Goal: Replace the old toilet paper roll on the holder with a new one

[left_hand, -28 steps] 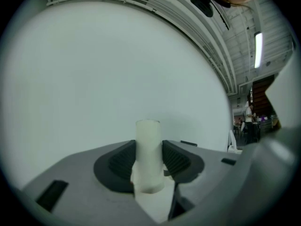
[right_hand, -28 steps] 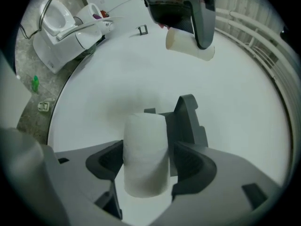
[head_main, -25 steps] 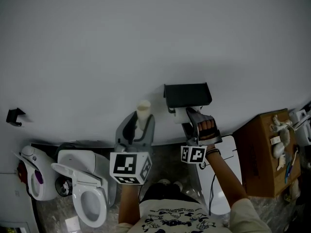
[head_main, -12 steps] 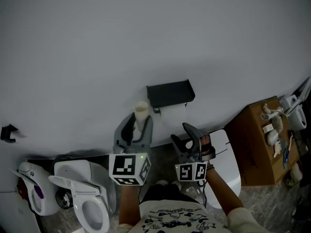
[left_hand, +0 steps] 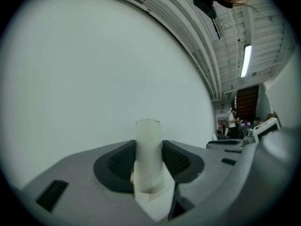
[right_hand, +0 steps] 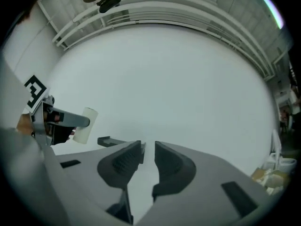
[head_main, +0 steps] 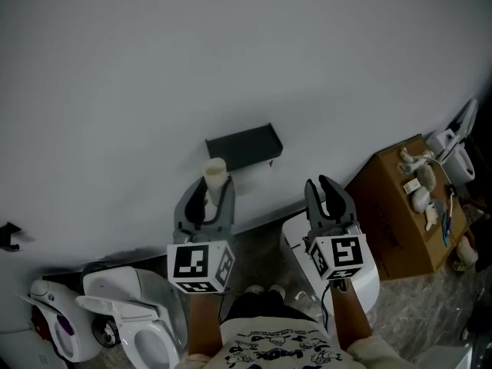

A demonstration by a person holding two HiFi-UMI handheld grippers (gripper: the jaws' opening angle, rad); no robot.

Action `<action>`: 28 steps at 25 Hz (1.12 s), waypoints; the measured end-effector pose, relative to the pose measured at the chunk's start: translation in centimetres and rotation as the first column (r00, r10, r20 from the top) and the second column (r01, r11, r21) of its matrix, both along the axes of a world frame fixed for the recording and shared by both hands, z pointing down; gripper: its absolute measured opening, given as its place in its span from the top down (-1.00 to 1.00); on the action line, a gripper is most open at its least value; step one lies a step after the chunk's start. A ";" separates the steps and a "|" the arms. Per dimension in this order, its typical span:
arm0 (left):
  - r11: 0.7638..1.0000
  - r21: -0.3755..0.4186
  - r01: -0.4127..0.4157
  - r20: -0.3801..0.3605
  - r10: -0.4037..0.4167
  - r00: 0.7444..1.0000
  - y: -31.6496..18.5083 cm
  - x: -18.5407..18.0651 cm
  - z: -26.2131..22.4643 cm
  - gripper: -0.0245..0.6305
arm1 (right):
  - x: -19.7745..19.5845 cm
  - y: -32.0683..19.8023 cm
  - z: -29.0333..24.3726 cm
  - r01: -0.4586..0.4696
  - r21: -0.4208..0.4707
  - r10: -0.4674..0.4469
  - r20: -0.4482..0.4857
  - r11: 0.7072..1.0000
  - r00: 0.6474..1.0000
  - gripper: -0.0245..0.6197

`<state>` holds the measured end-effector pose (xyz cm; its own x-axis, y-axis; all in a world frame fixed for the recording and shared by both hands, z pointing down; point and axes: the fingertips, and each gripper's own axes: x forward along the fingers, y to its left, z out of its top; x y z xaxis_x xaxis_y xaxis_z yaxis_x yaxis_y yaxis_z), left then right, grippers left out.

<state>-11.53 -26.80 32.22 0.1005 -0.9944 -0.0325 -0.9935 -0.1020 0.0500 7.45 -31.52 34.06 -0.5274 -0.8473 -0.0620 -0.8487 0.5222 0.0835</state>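
Observation:
In the head view my left gripper (head_main: 206, 189) is shut on a pale, bare toilet roll tube (head_main: 215, 175), upright and just left of the black wall holder (head_main: 244, 146). The left gripper view shows the tube (left_hand: 148, 149) pressed between both pads. My right gripper (head_main: 327, 184) stands lower right of the holder, off the wall. Its jaws have just been closing: only a narrow gap remains in the right gripper view (right_hand: 148, 147), with nothing in it. That view also has the held tube (right_hand: 85, 125) and the holder (right_hand: 110, 141) at its left.
A plain white wall fills the background. A toilet (head_main: 131, 314) stands at the lower left, a white bin (head_main: 296, 241) under my right gripper, and a brown cardboard box (head_main: 396, 214) with small items on top at the right.
My right gripper has left the holder, swung out to the right, rolled upright, and its jaws have narrowed. The left gripper, still holding the tube, shifted slightly.

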 end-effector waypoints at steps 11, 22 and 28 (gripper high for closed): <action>0.999 0.026 -0.018 0.012 0.018 1.000 -0.7 1.2 -0.8 0.37 | 5.5 0.0 -1.8 -0.114 -0.030 0.116 0.103 0.993 0.988 0.81; 0.999 0.026 -0.034 0.017 0.033 0.999 -1.5 1.8 -0.9 0.37 | 6.9 -0.1 -2.3 -0.197 -0.050 0.202 0.127 0.979 0.971 0.84; 0.999 0.025 -0.033 0.017 0.032 0.999 -1.8 1.9 -1.0 0.37 | 7.0 -0.4 -2.0 -0.207 -0.054 0.212 0.111 0.977 0.971 0.85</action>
<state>-9.65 -28.60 31.22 0.1336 -0.9895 -0.0552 -0.9903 -0.1354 0.0307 14.50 -31.92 32.02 -0.3291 -0.9414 -0.0742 -0.9423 0.3325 -0.0396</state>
